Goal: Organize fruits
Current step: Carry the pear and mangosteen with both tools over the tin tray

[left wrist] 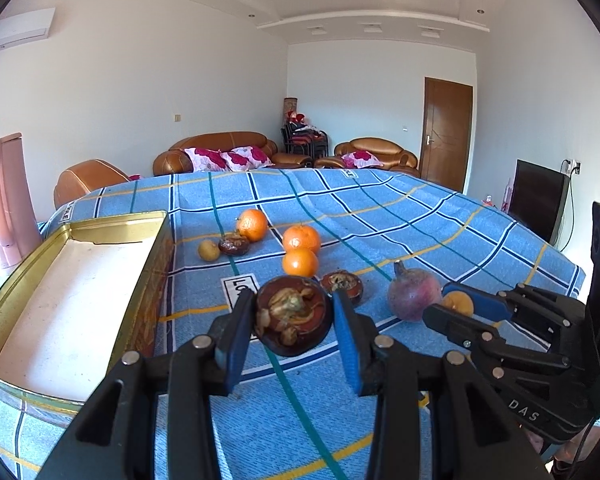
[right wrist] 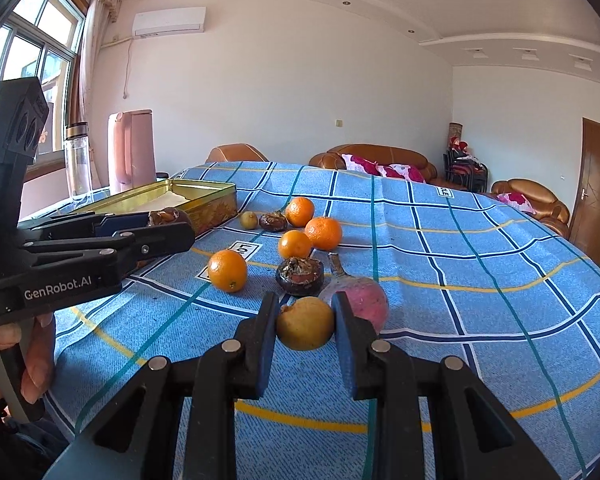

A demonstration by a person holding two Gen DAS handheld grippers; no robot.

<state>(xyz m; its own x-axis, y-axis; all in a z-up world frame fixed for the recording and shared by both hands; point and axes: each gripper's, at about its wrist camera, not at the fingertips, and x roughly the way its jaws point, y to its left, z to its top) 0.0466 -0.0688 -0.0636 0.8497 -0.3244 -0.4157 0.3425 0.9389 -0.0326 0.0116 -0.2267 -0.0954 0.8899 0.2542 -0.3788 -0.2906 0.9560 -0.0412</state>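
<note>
At 9 o'clock the tin (left wrist: pixel 40 308) sits empty; left gripper (left wrist: pixel 294 322) clamps a mangosteen (left wrist: pixel 294 316), right gripper (right wrist: pixel 305 326) a yellow fruit (right wrist: pixel 305 323), eight fruits unsorted.

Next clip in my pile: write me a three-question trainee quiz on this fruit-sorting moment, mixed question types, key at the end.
1. True or false: the gold tin already holds fruit.
2. What does the left gripper grip? A) an orange B) a dark mangosteen C) the pomegranate
3. Fill in: the right gripper is shut on a small ____ fruit.

Key: 1 false, the tin shows only its pale bare floor. 2 B. 3 yellow.
</note>
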